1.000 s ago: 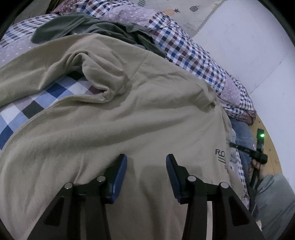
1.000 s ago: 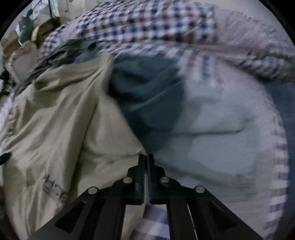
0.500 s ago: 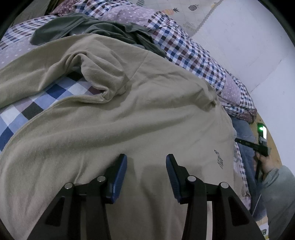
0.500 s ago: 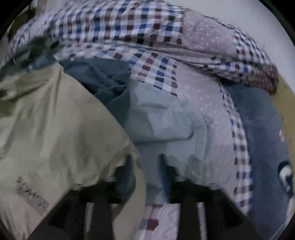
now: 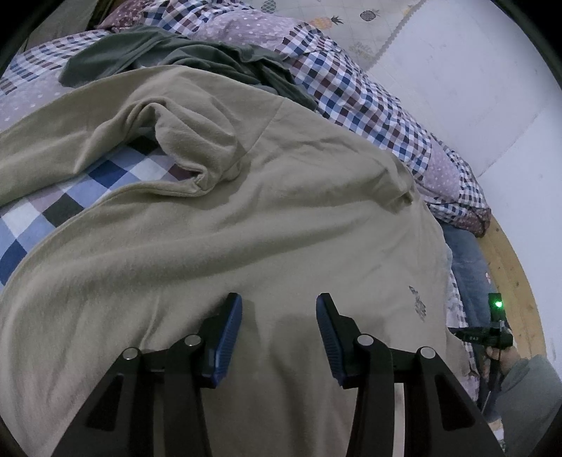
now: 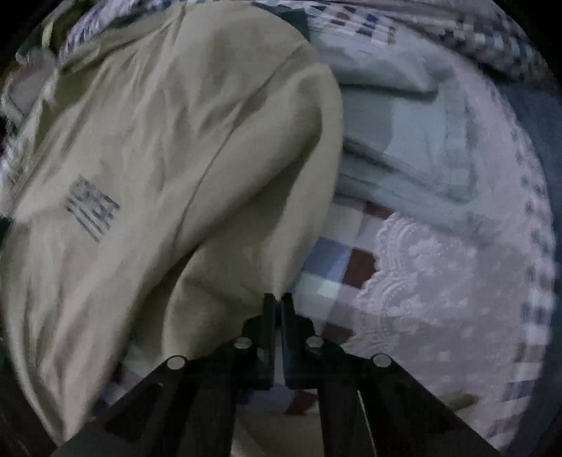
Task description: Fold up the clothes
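**Patchwork bed against a white wall**

A checked patchwork quilt [image 5: 354, 95] in blue, maroon and white, with dotted lilac panels, covers the bed. Beyond it stands a white wall [image 5: 456, 81], and a pineapple-print mat [image 5: 337, 21] lies farther back. A strip of wooden floor [image 5: 516, 281] curves along the bed's edge.

The dark print [image 6: 92, 208] on the beige sweatshirt [image 6: 168, 140] was too blurred in the right wrist view to read, and in the left wrist view it [image 5: 417, 304] was too small. Beyond the sweatshirt, the dark green garment [image 5: 182, 58] was partly hidden under the sweatshirt's far edge. Right of the sweatshirt, the person's hand [image 5: 500, 356] was mostly hidden behind a black device, and the grey sleeve [image 5: 530, 390] was cut off by the picture's edge.
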{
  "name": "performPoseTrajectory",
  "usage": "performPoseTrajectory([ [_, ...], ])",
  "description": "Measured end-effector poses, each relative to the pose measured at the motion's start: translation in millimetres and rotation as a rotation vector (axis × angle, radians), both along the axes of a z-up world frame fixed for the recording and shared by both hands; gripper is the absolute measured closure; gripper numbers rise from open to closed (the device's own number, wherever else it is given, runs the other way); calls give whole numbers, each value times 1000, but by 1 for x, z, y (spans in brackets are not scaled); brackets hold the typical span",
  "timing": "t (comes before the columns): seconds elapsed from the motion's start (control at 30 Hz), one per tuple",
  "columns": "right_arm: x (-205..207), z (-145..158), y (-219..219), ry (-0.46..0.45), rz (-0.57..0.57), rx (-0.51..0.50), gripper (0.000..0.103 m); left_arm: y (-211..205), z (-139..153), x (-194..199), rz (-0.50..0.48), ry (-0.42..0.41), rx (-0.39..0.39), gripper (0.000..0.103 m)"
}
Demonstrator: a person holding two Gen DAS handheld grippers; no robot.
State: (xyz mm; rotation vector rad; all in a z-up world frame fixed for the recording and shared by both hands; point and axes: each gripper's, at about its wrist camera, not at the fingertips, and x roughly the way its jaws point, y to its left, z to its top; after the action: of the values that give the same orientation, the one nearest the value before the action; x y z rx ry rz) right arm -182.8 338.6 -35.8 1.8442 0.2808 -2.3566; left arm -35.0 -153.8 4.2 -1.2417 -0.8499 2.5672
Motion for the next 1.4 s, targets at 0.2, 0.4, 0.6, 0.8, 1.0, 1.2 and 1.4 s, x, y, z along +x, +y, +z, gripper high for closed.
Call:
performPoseTrajectory([
  [0.2,-11,21,2,67,-44,218,102,0,0,0,1,2,-8,55],
  [0.4,-22,41,5,133,-88,436,62,2,0,1,-3,3,-22,55],
  [0.6,39,62,101,137,-289,291,51,4,0,1,-10,6,-38,55],
  [0.8,119,70,140,107,-243,149,51,6,0,2,-11,13,-60,55],
  [1.0,142,36,119,61,-89,181,51,11,0,2,-14,25,-93,55],
  [1.2,121,-2,110,32,-46,273,56,15,-1,2,-22,34,-130,55],
  [1.4,128,53,176,234,-341,269,100,16,-2,2,-25,41,-137,55],
])
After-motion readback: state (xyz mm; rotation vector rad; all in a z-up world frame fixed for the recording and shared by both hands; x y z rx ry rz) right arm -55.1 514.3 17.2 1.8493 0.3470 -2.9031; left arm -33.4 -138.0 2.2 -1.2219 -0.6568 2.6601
